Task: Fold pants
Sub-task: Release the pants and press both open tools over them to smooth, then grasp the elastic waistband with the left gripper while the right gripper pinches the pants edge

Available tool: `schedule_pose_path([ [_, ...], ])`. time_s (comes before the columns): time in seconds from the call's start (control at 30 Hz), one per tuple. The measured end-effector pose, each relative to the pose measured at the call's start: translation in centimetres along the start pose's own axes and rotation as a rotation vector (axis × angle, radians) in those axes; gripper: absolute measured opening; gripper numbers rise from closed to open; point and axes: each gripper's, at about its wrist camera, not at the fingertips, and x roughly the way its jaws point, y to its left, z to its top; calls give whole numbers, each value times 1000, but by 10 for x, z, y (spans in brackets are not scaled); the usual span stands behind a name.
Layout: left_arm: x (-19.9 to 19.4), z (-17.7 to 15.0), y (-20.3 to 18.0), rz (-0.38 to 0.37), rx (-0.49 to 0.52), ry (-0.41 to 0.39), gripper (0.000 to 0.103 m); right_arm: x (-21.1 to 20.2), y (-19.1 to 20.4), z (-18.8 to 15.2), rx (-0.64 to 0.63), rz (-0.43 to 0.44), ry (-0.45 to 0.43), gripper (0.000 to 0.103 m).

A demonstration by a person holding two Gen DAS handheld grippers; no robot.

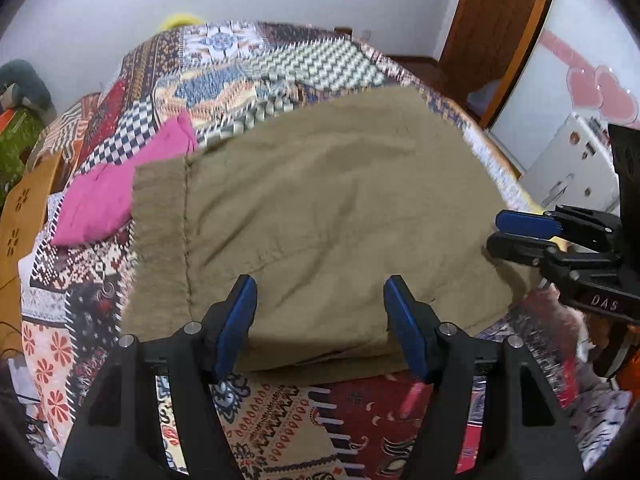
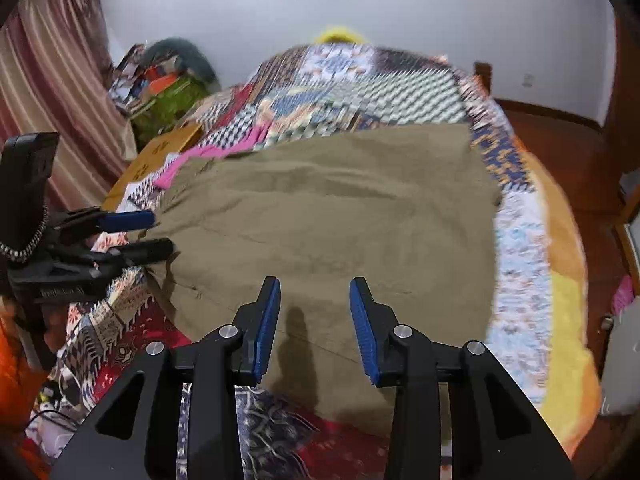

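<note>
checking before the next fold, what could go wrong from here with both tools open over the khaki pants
1. The pink garment lies against the far left edge of the khaki pants; a sweep there may snag it.
2. The pants are already layered at the near edge; the open left tool or right tool might pinch only the top layer.
3. The patchwork quilt beneath could get caught in a low grasp.

Pants (image 1: 320,208) spread on quilt (image 1: 256,420), folded garment (image 1: 120,196) touching their left edge, bed (image 2: 568,304) beneath
</note>
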Motion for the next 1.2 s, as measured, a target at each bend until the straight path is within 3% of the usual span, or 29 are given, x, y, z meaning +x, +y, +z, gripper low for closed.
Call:
schedule_pose_path([
  [0.1,8,-12,-3,9,32,9,66,22,4,-14,-21,1,78,33],
  [0.27,9,-19,-6,21,61,-4,66,19,-5,-23,16,31,82,35],
  [0.43,0,-14,0,-1,29,-11,66,12,-6,-22,-13,6,93,38],
  [0.53,-15,-7,8,22,7,-50,66,5,-8,-16,-33,-20,94,40],
  [0.7,-39,13,32,80,-43,-128,66,-14,-21,0,-20,-75,22,50],
  [0.9,-51,38,62,137,-90,-182,66,-33,-39,25,4,-121,-71,51],
  [1.2,-18,67,109,151,-179,-143,66,-29,-72,67,25,-188,-141,52],
])
